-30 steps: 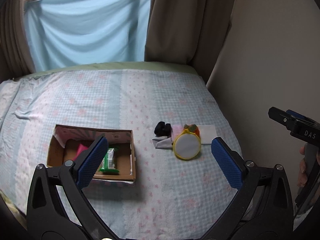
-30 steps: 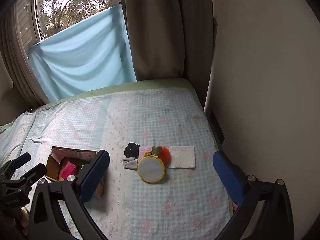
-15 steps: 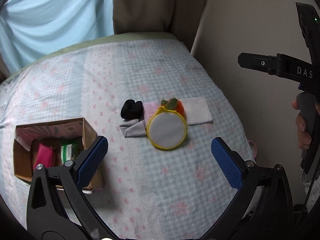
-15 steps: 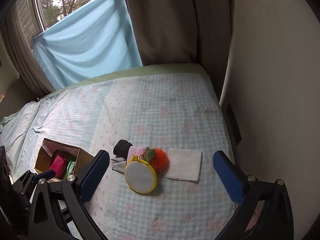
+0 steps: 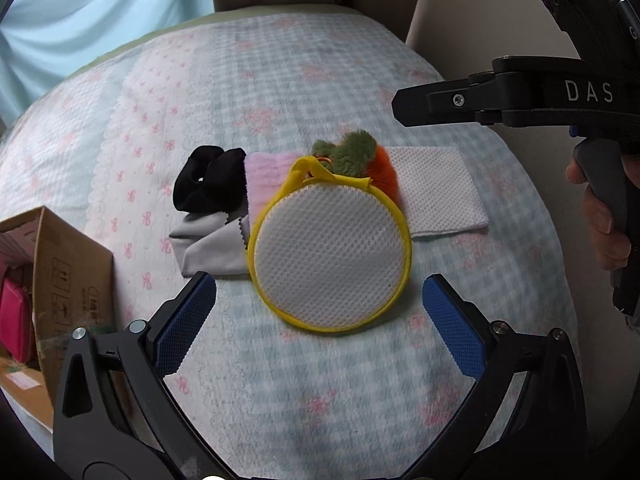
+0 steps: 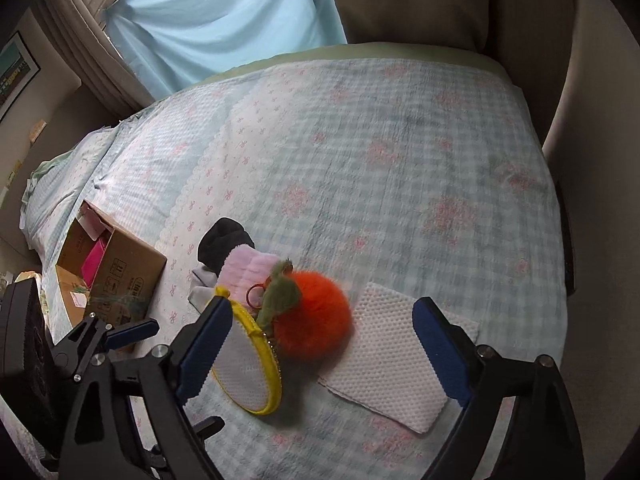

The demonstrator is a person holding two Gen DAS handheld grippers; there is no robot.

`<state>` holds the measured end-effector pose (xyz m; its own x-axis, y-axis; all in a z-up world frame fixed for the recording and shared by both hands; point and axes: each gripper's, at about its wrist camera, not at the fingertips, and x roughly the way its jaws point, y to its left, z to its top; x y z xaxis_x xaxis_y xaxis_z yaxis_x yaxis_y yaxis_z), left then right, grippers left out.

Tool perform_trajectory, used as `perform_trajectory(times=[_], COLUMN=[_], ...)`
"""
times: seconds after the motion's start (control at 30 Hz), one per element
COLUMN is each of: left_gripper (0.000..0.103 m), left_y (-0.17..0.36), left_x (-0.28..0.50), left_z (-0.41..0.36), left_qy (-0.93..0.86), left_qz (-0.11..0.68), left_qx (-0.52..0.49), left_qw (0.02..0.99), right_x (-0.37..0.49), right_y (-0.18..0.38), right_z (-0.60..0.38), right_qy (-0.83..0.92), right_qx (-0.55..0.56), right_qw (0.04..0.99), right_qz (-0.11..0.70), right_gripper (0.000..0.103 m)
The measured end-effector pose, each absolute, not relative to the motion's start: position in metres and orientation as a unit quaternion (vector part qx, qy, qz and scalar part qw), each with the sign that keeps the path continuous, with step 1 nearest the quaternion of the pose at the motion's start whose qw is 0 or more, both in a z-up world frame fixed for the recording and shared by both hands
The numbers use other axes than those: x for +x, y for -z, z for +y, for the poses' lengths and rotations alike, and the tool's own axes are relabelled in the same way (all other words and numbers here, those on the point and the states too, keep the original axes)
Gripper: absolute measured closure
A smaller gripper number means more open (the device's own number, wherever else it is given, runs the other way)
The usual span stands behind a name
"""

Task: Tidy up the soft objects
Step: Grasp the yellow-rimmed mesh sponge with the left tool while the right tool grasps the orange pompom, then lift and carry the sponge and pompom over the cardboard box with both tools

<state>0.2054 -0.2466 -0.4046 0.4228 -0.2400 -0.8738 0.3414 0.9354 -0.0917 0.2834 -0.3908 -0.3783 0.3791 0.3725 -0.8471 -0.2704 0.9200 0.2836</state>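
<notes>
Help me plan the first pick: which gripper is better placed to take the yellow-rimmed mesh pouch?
Probably the left gripper: the yellow-rimmed mesh pouch lies centred just beyond its open jaws. The right gripper, jaws closing, frames the orange pompom instead.

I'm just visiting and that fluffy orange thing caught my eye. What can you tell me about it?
The orange pom-pom is a round ball of long fluffy fur with a tuft of olive-green plush on top, like a fruit with leaves, and a small red ring beside the green. It lies on the checked bedspread, leaning against the yellow-rimmed round mesh pouch, with a white mesh cloth on its other side and a folded pink cloth behind. Nothing grips it.
</notes>
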Motion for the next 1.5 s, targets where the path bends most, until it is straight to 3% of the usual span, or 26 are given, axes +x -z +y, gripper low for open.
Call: perform_trajectory(times=[0.13, 0.37, 0.4, 0.5, 0.77, 0.93, 1.03, 1.23, 1.3, 1.4, 1.5], left_gripper=[0.0, 0.003, 0.01, 0.015, 0.035, 0.063, 0.074, 0.077, 0.077, 0.077, 0.077], left_y=[0.432, 0.456, 0.457, 0.46, 0.465, 0.465, 0.462, 0.451, 0.443, 0.431, 0.423], left_x=[0.217, 0.225, 0.225, 0.227, 0.231, 0.229, 0.225, 0.224, 0.223, 0.221, 0.217], left_z=[-0.254, -0.265, -0.267, -0.272, -0.268, -0.269, -0.273, -0.272, -0.269, -0.267, -0.265], left_qy=[0.155, 0.141, 0.138, 0.133, 0.134, 0.165, 0.19, 0.201, 0.201, 0.202, 0.203], left_qz=[0.511, 0.515, 0.514, 0.52, 0.538, 0.542, 0.543, 0.545, 0.54, 0.534, 0.529], left_qx=[0.055, 0.062, 0.066, 0.078, 0.057, 0.046, 0.043, 0.033, 0.028, 0.025, 0.027], left_qw=[0.843, 0.843, 0.844, 0.84, 0.83, 0.823, 0.817, 0.813, 0.817, 0.821, 0.823], right_x=[0.296, 0.303, 0.302, 0.301, 0.299, 0.297, 0.297, 0.296, 0.296, 0.295, 0.29], right_y=[0.408, 0.44, 0.441, 0.443, 0.442, 0.439, 0.435, 0.417, 0.409, 0.4, 0.394], right_z=[-0.383, -0.371, -0.369, -0.362, -0.355, -0.358, -0.358, -0.361, -0.362, -0.361, -0.359], right_qy=[-0.225, -0.272, -0.275, -0.285, -0.279, -0.267, -0.26, -0.244, -0.24, -0.228, -0.212], right_qx=[0.056, 0.063, 0.06, 0.049, 0.025, 0.032, 0.038, 0.045, 0.05, 0.046, 0.043], right_qw=[0.81, 0.781, 0.78, 0.778, 0.784, 0.79, 0.795, 0.807, 0.81, 0.814, 0.822], right_qz=[0.538, 0.559, 0.558, 0.559, 0.553, 0.551, 0.547, 0.536, 0.533, 0.533, 0.527], right_gripper=[0.022, 0.044, 0.047, 0.06, 0.065, 0.066, 0.066, 0.069, 0.083, 0.094, 0.098])
